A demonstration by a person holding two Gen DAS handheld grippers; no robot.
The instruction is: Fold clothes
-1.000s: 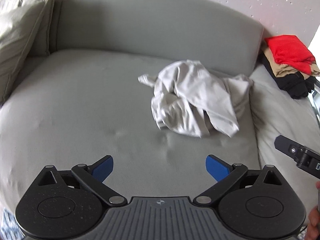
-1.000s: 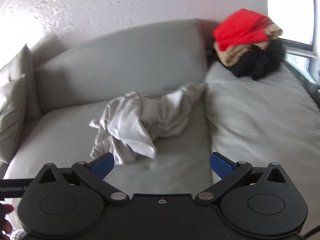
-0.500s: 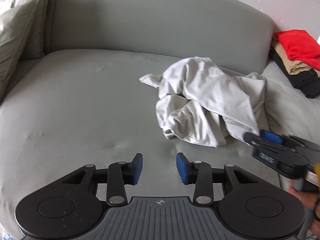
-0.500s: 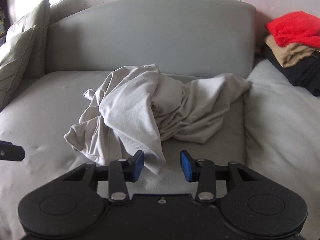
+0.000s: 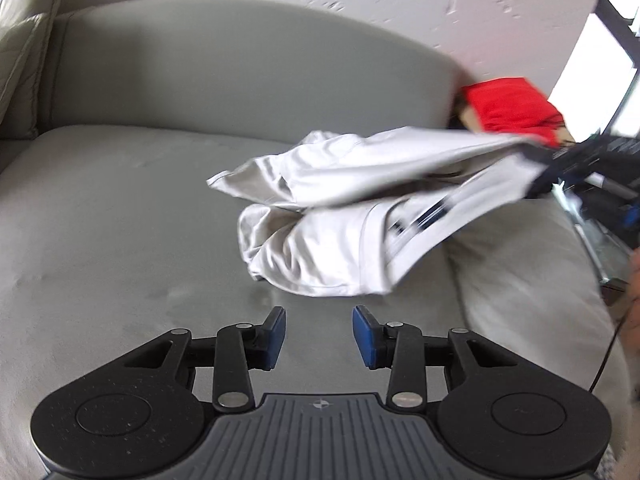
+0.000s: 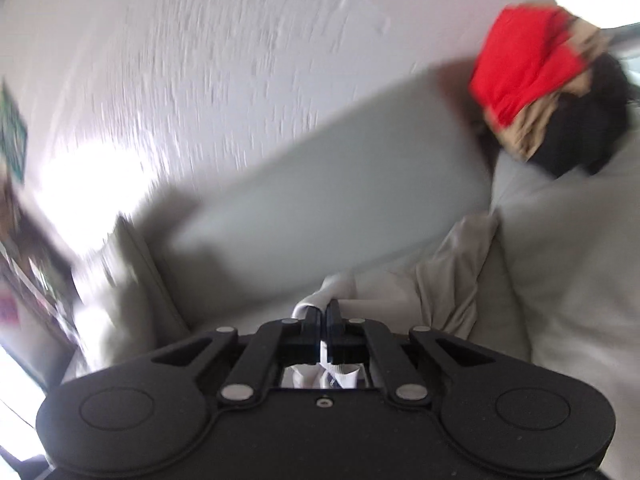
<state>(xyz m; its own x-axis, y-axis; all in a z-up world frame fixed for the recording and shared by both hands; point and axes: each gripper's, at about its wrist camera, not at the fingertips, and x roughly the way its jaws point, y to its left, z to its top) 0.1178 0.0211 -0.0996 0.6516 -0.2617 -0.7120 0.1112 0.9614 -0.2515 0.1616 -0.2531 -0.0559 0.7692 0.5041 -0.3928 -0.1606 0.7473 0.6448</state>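
Observation:
A crumpled light grey garment lies on the grey sofa seat, with one side lifted and stretched to the right. My right gripper is shut on a fold of that garment; it also shows in the left wrist view, blurred, holding the raised end. My left gripper is partly open and empty, low over the seat just in front of the garment.
A stack of folded clothes, red on tan and black, sits on the right seat cushion by the backrest. A pale cushion leans at the far left. A white textured wall is behind.
My right gripper has shut on the grey garment and swung up and right, pulling one side off the seat. My left gripper has stayed partly open and shifted slightly.

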